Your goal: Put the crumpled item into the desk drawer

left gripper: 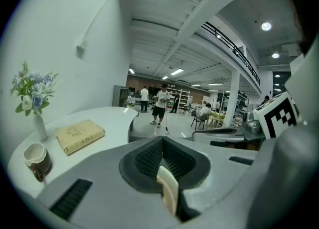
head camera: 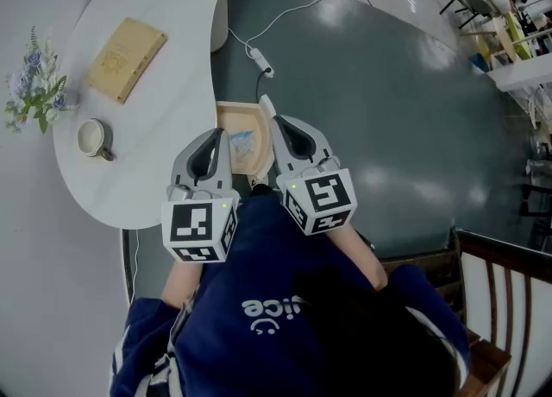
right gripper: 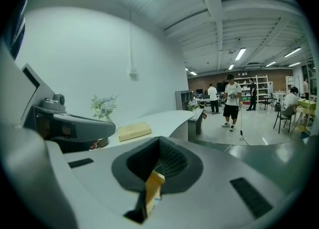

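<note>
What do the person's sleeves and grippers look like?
The left gripper and right gripper have pale grey tongs lined with black ribbed pads, each carrying a white cube with black square markers. The navy sleeve shows white stripes.

Your left hand-held gripper (head camera: pixel 217 135) and right hand-held gripper (head camera: pixel 267 107) show matt grey plastic shells, with black ribbed pads (left gripper: pixel 148 161) inside. The drawer (head camera: pixel 237 109) is pale bare wood. The white bench (head camera: pixel 164 128) looks smooth and faintly shiny; the dark floor (head camera: pixel 388 110) is glossy, catching the lights. There's the book (head camera: pixel 126 57) with its tan matt cover, a glazed mug (head camera: pixel 91 137), and your sleeve (head camera: pixel 145 335), soft navy cloth.
</note>
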### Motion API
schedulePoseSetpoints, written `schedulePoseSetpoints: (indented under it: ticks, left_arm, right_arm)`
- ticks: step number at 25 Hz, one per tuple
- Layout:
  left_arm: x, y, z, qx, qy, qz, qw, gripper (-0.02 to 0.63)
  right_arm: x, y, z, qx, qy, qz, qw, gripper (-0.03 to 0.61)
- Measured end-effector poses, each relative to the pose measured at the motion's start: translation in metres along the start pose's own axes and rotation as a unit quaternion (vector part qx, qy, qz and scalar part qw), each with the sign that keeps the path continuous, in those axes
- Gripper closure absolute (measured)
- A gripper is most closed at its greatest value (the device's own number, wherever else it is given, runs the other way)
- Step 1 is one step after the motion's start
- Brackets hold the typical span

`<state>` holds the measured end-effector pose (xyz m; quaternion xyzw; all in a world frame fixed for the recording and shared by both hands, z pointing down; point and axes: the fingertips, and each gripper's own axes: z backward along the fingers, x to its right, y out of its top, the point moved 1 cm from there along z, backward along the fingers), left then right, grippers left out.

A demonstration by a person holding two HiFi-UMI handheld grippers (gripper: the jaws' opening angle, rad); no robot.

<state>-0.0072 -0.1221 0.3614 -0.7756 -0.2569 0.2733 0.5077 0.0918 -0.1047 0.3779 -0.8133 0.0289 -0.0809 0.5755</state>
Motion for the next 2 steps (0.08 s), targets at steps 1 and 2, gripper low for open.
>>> schedulePoseSetpoints:
  ticks: [1,2]
  left_arm:
    - [0.0002,0.0001,-0.0014,0.0,-0.001,-0.001,1.0,0.611]
    - [0.0004,0.0002,-0.0027,0.0,-0.001,-0.001,1.0,0.61]
  right_arm:
    - [0.0008,0.0,-0.0005,0.001,0.0,0.0,1.0,0.572]
    - [0.0016,0.0001,-0.0011,0.002,0.0,0.0,1.0,0.572]
